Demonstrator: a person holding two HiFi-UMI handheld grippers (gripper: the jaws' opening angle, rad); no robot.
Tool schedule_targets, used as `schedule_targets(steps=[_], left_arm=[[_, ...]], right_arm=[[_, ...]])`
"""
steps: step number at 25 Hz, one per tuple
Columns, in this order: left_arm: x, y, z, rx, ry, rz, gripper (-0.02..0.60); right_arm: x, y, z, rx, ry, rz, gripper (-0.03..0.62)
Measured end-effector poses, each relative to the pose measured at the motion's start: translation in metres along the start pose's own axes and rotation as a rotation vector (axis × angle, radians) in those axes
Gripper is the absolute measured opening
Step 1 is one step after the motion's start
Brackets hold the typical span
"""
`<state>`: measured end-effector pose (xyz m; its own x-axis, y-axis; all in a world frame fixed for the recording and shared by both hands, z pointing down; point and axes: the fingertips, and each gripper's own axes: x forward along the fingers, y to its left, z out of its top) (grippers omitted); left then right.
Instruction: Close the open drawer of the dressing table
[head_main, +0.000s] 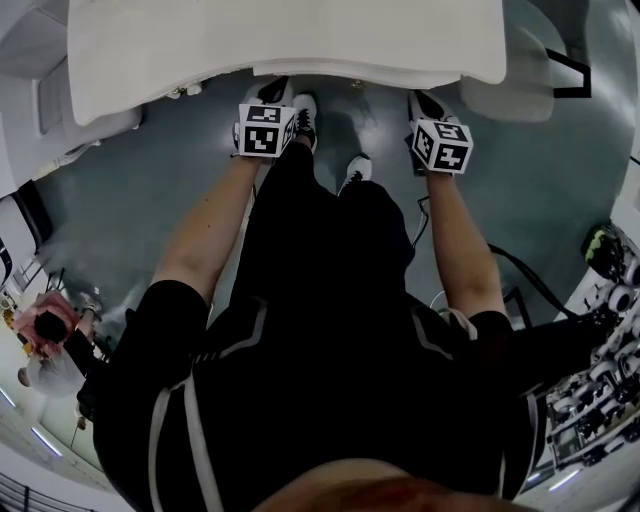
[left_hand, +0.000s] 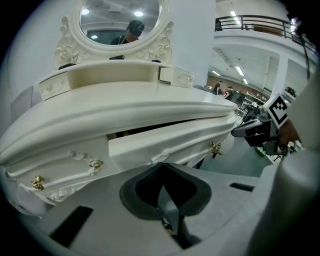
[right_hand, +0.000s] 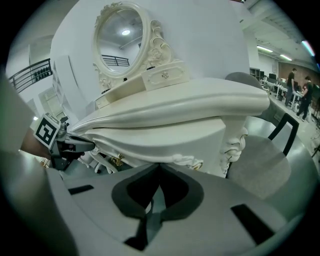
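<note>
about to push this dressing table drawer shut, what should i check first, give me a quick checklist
1. Is the drawer open and in need of a push: ok, it juts out from under the top of the dressing table.
2. Is the left gripper free: ok, fingers together, nothing between them.
3. Is the right gripper free: ok, fingers together, empty.
4. Is the left gripper lined up with the drawer front: ok, the front lies straight ahead of it.
5. Is there contact with the drawer front: cannot tell from any view.
6. Is nothing poking out of the drawer gap: cannot tell, the gap is dark.
</note>
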<state>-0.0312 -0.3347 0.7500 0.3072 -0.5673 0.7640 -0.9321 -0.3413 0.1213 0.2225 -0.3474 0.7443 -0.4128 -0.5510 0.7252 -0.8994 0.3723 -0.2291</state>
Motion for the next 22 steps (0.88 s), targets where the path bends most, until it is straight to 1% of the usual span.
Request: schedule_targets(steps=[4, 6, 10, 13, 16, 18, 20, 22], left_arm=[[0.005, 0.003, 0.004, -0.038, -0.007, 0.002, 0.005], [0.009, 0.004, 0.006, -0.033, -0.012, 0.000, 0.005], [0.022, 0.006, 0.011, -0.008, -0.020, -0.006, 0.005], [0.027, 0.007, 0.017, -0.013, -0.026, -0.008, 0.005], [0.030, 0.013, 0.023, -0.053, -0.044, -0.001, 0.005], [0.029, 0.016, 0.023, -0.086, -0.060, 0.004, 0.005], [0.029, 0.016, 0.017, -0.079, -0.060, 0.007, 0.005], [0.034, 0.018, 0.013, -0.037, -0.053, 0.006, 0.005]], right_arm=[[0.004, -0.004, 0.003, 0.032, -0.025, 0.016, 0.005], [0.007, -0.006, 0.006, 0.041, -0.036, 0.016, 0.005], [0.015, -0.009, 0.015, 0.020, -0.034, 0.008, 0.005], [0.018, -0.011, 0.019, 0.021, -0.036, 0.002, 0.005], [0.023, -0.012, 0.027, 0.039, -0.050, 0.002, 0.005], [0.025, -0.010, 0.027, 0.079, -0.062, 0.008, 0.005], [0.025, -0.010, 0.024, 0.099, -0.069, 0.004, 0.006], [0.028, -0.013, 0.029, 0.074, -0.083, -0.007, 0.006]])
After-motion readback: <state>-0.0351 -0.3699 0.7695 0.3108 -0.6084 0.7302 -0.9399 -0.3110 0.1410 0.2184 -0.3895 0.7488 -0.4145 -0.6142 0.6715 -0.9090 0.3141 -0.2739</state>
